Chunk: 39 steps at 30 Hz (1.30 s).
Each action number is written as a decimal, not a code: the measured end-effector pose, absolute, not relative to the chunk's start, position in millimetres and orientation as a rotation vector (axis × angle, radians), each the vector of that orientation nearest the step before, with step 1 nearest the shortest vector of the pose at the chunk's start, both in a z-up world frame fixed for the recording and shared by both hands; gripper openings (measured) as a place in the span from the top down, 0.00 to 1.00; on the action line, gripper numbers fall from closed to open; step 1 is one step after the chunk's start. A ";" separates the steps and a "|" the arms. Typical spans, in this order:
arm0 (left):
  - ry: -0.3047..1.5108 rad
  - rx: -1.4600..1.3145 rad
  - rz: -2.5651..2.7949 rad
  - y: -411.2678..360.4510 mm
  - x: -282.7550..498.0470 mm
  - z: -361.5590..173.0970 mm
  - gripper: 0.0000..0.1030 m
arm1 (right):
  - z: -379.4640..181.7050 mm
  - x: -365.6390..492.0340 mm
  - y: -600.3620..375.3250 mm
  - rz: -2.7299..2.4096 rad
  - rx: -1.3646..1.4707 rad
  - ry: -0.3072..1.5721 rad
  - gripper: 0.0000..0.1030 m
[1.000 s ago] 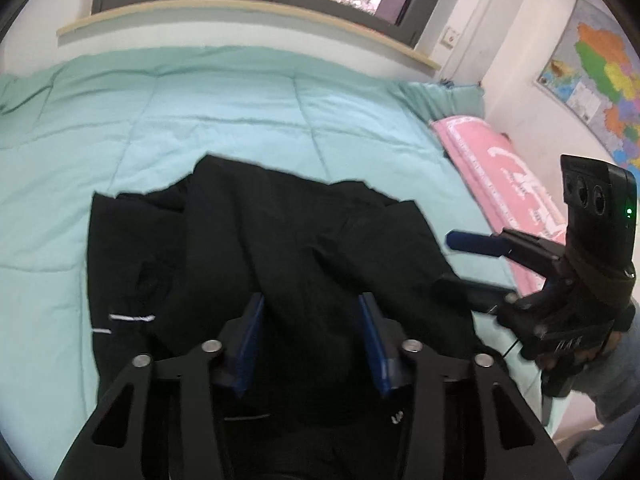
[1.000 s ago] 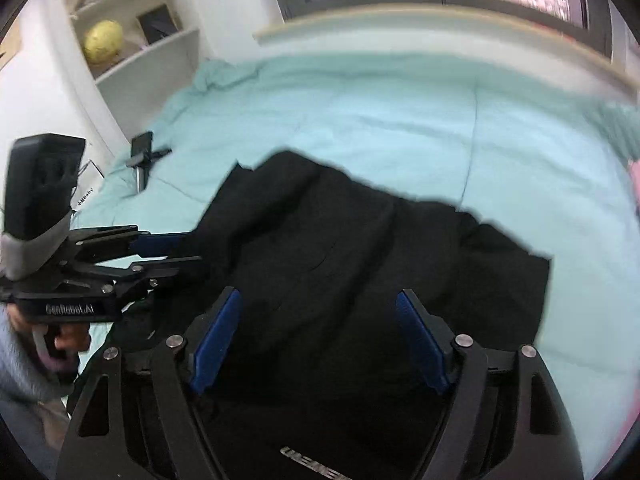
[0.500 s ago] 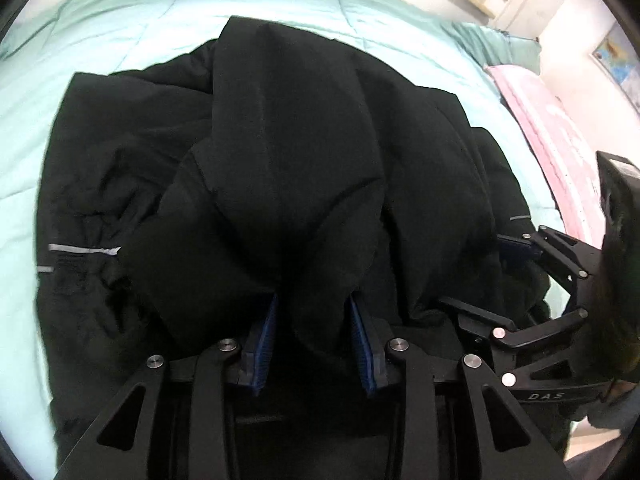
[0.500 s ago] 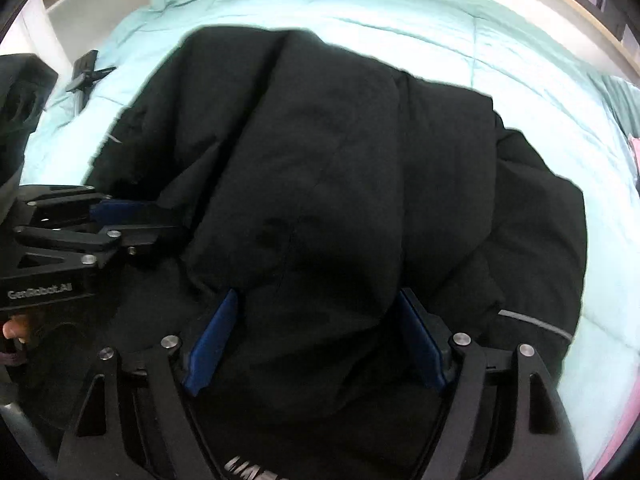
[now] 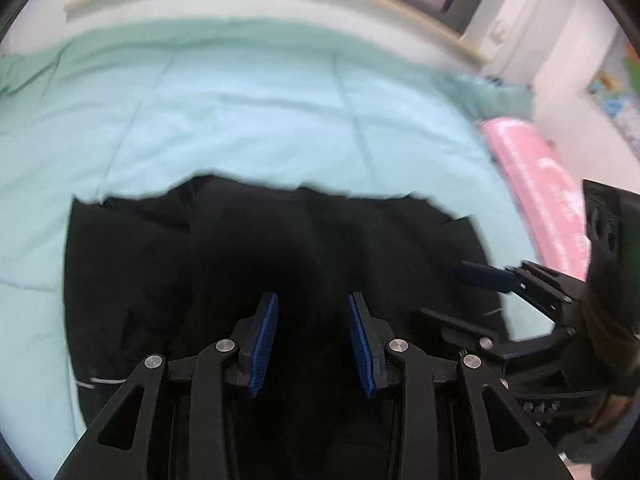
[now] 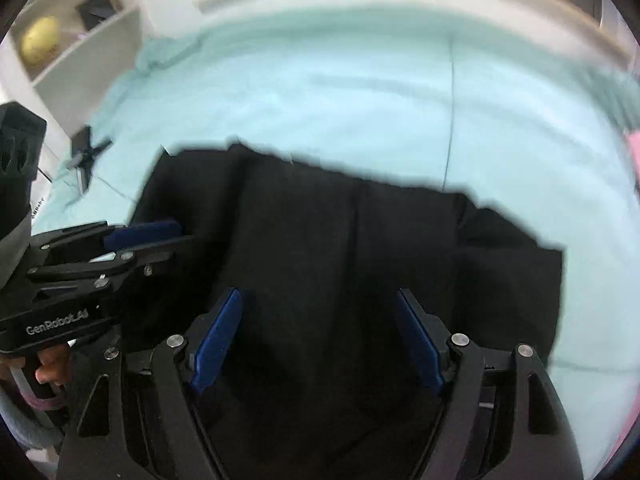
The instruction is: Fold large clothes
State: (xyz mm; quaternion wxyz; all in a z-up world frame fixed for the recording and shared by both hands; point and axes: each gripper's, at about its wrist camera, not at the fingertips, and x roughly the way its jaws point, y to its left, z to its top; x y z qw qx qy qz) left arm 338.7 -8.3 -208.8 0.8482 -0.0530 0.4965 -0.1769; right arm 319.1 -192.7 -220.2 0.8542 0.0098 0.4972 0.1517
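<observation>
One large black garment (image 5: 200, 260) lies spread on a mint-green quilt (image 5: 240, 120), filling the lower half of both wrist views from about 9 o'clock across to 3 o'clock. We judge the folding to be partly done. The cloth forms a broad, roughly square-edged slab with overlapping panels, as if the sides were already turned in. Its far edge is ragged and several creases run through it. What seems left is at least one more fold to halve it, then smoothing.

Counting from largest to smallest, we find one quilt and one garment. One pink cushion or towel (image 5: 540, 184) lies at 3 o'clock along the quilt's edge. One white shelf unit (image 6: 80, 48) stands at 10 o'clock in the right wrist view.

Two handheld tongs are present, both aimed down at the cloth at 6 o'clock. The left gripper (image 5: 312, 344) has its blue pads fairly close together. The right gripper (image 6: 320, 340) has its pads wide apart. Black cloth fills the gap of each, and we cannot tell whether either one pinches it.

One yellow ball (image 6: 38, 40) sits on the shelf. One small dark gadget (image 6: 86, 152) lies on the quilt at 9 o'clock.
</observation>
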 end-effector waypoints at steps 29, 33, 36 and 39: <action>1.199 0.072 -0.403 -33.5 259.5 -269.0 0.60 | -275.7 239.7 -165.1 0.237 0.062 1.192 0.23; 1.205 0.039 -0.305 -31.2 251.2 -243.9 0.59 | -247.6 214.5 -166.8 0.208 0.116 1.158 0.23; 1.150 0.063 -0.262 -28.3 228.5 -217.3 0.59 | -219.5 180.7 -176.3 0.187 0.143 1.112 0.23; 1.091 0.105 -0.224 -22.3 203.4 -191.7 0.59 | -190.9 135.1 -194.5 0.166 0.118 1.057 0.23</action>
